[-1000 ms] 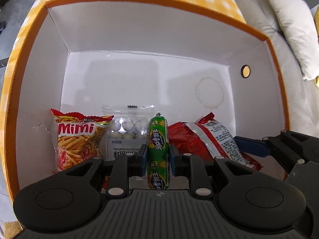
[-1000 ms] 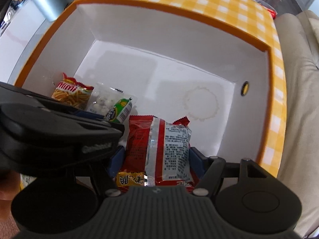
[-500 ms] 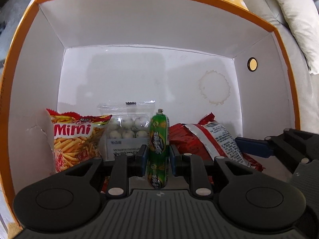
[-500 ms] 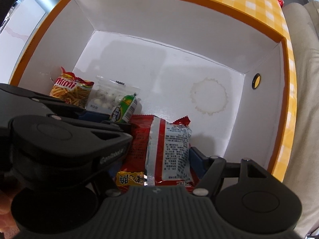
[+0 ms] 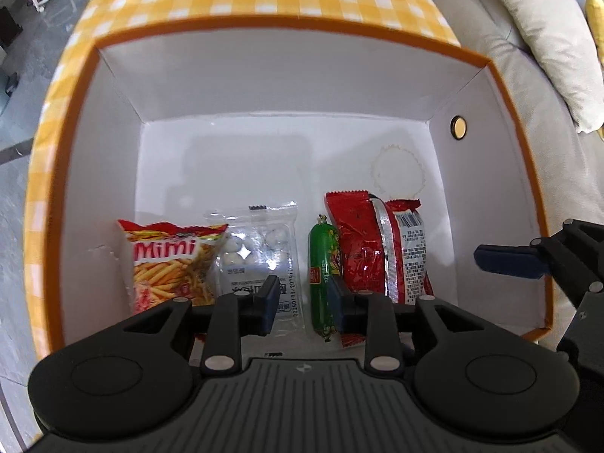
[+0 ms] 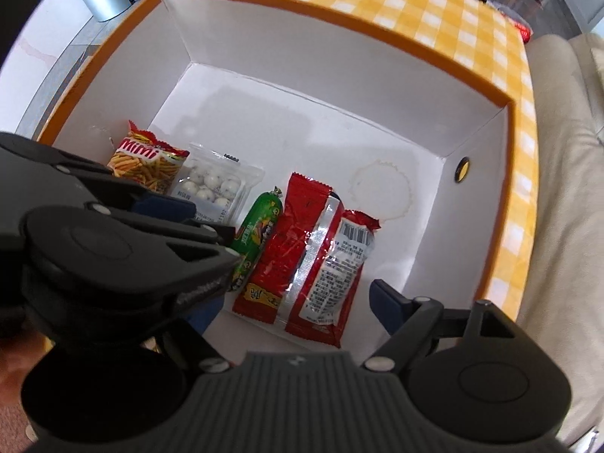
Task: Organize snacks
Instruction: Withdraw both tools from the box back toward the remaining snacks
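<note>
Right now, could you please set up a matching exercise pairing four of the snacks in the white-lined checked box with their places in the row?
Column one:
1. Mimi fries bag
2. clear packet of white balls
3. green sausage stick
4. red foil packet

Column two:
a. between the clear packet and the red packet
b. nearest the box wall with the round hole
c. against the wall opposite the hole
d. between the fries and the sausage

Pairs: 1-c, 2-d, 3-a, 4-b.
</note>
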The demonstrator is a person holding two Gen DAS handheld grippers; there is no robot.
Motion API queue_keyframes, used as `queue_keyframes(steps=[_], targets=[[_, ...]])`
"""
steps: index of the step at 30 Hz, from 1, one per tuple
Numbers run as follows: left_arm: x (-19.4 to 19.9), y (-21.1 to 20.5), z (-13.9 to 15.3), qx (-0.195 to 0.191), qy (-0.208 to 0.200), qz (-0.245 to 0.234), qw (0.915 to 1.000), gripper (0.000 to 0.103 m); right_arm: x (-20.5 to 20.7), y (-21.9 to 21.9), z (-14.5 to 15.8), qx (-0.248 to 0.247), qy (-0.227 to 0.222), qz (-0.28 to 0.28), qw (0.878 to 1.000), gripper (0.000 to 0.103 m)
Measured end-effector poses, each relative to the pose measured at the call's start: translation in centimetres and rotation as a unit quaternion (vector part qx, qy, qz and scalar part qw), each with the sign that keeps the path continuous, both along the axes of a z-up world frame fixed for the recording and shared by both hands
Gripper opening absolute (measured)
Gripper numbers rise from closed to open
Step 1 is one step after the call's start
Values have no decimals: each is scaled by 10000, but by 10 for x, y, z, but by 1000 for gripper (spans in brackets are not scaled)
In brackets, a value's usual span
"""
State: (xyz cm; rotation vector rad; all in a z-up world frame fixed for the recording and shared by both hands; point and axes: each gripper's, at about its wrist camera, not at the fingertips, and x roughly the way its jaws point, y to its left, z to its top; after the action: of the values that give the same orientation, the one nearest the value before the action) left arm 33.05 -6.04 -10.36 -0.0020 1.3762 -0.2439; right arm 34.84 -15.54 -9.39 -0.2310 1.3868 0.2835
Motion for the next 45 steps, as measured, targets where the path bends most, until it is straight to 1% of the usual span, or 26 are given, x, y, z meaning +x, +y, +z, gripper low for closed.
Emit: queue_keyframes(steps=[3,7,9,11,14,19,23,26,28,30,35,37,38,40,44,45], targets=[[-10,6,15,-3,-224,-14,9997,39,-6,-1,11,-75,-174,32,9998,81],[-23,10,35,-141,-542,12,9984,39,-18,-5,33,18,-496,-47,9988,85],[-34,12,48,-148,-801,-37,9967,39,-28,-7,46,61,-719,-87,9974,85],[-46,14,59,-63,-1082,-97,9941,39,-39,-10,58,153,-920,-137,9956,85],[-67,17,75,14,-1454,-173,9892,39,-59,-16,73,370,-1217,-300,9914,85],[-108,22,96,108,-2155,-301,9760,39,-103,-24,92,658,-1849,-545,9790,85],[-138,23,103,136,-2475,-397,9680,39,-139,-30,98,836,-2252,-729,9680,85],[-161,22,105,201,-2701,-455,9615,39,-168,-33,102,1175,-2507,-861,9571,85],[-174,21,104,232,-2786,-475,9589,39,-186,-32,102,1244,-2650,-970,9513,85],[-185,22,102,209,-2790,-448,9590,38,-203,-32,100,1259,-2771,-1044,9468,85],[-212,29,102,-43,-2824,-233,9590,33,-238,-34,93,1211,-3000,-1237,9381,85],[-219,32,101,-130,-2786,-130,9602,31,-252,-37,87,1229,-3088,-1334,9337,84],[-222,34,99,-171,-2760,-76,9610,31,-256,-38,84,1244,-3094,-1367,9328,84],[-227,36,94,-215,-2717,-33,9621,30,-265,-39,78,1160,-3019,-1436,9353,82],[-236,33,80,-31,-2709,-61,9626,29,-276,-43,66,1026,-2964,-1504,9376,80],[-238,33,76,6,-2692,-68,9631,29,-278,-43,62,992,-2965,-1545,9372,78]])
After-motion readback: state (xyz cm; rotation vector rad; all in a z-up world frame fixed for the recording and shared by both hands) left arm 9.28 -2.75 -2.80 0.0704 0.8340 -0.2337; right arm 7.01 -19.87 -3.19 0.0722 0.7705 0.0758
